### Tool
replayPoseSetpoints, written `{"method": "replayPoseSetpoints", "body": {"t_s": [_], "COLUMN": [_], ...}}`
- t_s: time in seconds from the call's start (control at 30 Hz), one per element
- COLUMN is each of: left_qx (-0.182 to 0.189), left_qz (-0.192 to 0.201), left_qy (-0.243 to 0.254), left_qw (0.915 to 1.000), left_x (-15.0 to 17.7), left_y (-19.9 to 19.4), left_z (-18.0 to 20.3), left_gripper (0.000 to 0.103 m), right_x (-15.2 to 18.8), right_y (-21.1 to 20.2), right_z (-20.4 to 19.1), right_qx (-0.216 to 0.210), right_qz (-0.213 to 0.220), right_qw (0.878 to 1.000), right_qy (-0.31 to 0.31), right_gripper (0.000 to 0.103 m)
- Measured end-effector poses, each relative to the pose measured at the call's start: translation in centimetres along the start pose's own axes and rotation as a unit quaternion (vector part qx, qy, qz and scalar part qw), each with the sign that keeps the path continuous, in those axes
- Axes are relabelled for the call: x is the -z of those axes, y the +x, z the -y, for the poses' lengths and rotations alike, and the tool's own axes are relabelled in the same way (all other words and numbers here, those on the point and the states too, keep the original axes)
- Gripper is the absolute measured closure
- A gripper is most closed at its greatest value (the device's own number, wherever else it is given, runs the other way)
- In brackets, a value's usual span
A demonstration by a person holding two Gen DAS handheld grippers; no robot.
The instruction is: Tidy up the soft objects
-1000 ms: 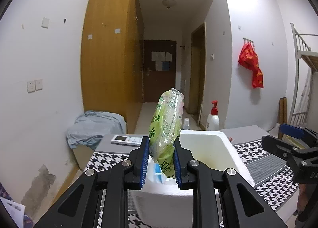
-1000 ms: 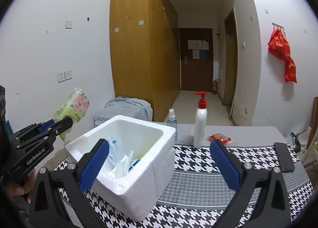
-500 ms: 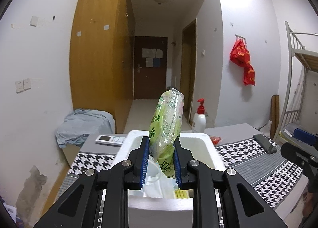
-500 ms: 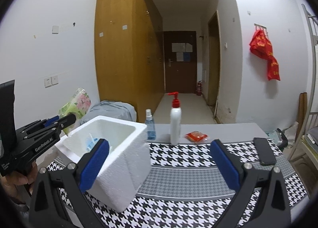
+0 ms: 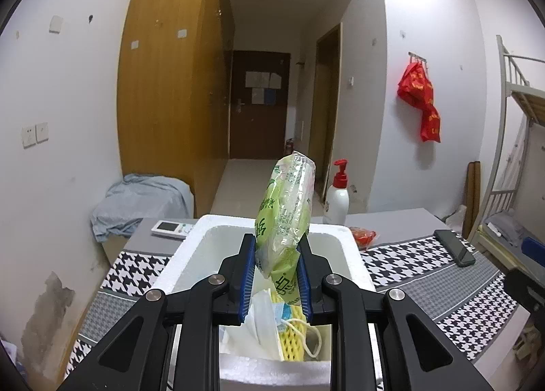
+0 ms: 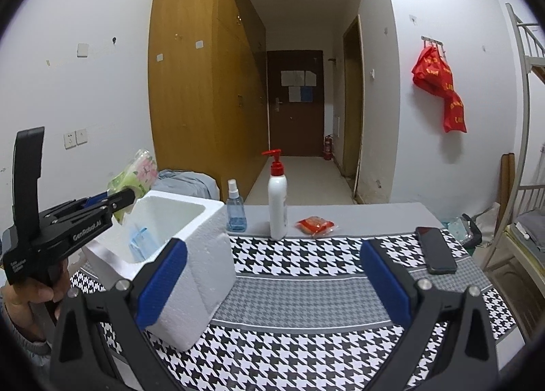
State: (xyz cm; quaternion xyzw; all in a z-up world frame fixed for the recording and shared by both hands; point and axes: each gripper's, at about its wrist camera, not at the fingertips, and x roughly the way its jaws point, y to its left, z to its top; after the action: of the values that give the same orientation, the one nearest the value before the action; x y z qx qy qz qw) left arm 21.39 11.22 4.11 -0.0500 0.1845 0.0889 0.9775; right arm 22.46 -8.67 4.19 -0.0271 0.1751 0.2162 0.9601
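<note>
Houndstooth surface (image 6: 306, 265): foam box (image 6: 190, 254) at left edge. Left gripper (image 5: 275, 275) clamps green tissue pack (image 5: 284, 207) above box; right gripper (image 6: 272, 282) spread wide, holding nothing.

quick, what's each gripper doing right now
left gripper: closed on the green tissue pack, above the foam box.
right gripper: open, holding nothing.
</note>
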Motion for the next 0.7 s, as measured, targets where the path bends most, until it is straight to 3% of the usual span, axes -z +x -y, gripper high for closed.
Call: {"method": "replayPoseSetpoints", "body": {"t_s": [0.27, 0.37, 0.47, 0.53, 0.6, 0.7], "left_qx": [-0.019, -0.027, -0.036, -0.042, -0.052, -0.053], "left_qz": [-0.014, -0.012, -0.009, -0.001, 0.014, 0.031], "left_qy": [-0.011, -0.015, -0.014, -0.016, -0.019, -0.015], "left_qw": [0.9997, 0.9995, 0.9992, 0.999, 0.9984, 0.998], "left_x": [0.2, 0.3, 0.3, 0.3, 0.3, 0.3], "left_y": [1.3, 1.5, 1.5, 1.3, 0.8, -0.1], "left_z": [0.4, 0.2, 0.2, 0.0, 0.0, 0.1], "left_gripper": [0.078, 0.072, 0.051, 0.017, 0.004, 0.001], "right_x": [0.4, 0.6, 0.7, 0.8, 0.9, 1.1], "right_y": [0.3, 0.5, 0.6, 0.7, 0.9, 0.9], "right_z": [0.8, 1.0, 1.1, 1.1, 1.1, 1.1], "right_qx": [0.005, 0.006, 0.005, 0.005, 0.005, 0.006], "right_qz": [-0.007, -0.009, -0.011, -0.012, -0.016, -0.019], "right_qw": [1.0, 1.0, 1.0, 1.0, 1.0, 1.0], "right_qy": [0.002, 0.002, 0.001, 0.002, 0.001, 0.002], "right_gripper": [0.001, 0.001, 0.001, 0.001, 0.001, 0.001]}}
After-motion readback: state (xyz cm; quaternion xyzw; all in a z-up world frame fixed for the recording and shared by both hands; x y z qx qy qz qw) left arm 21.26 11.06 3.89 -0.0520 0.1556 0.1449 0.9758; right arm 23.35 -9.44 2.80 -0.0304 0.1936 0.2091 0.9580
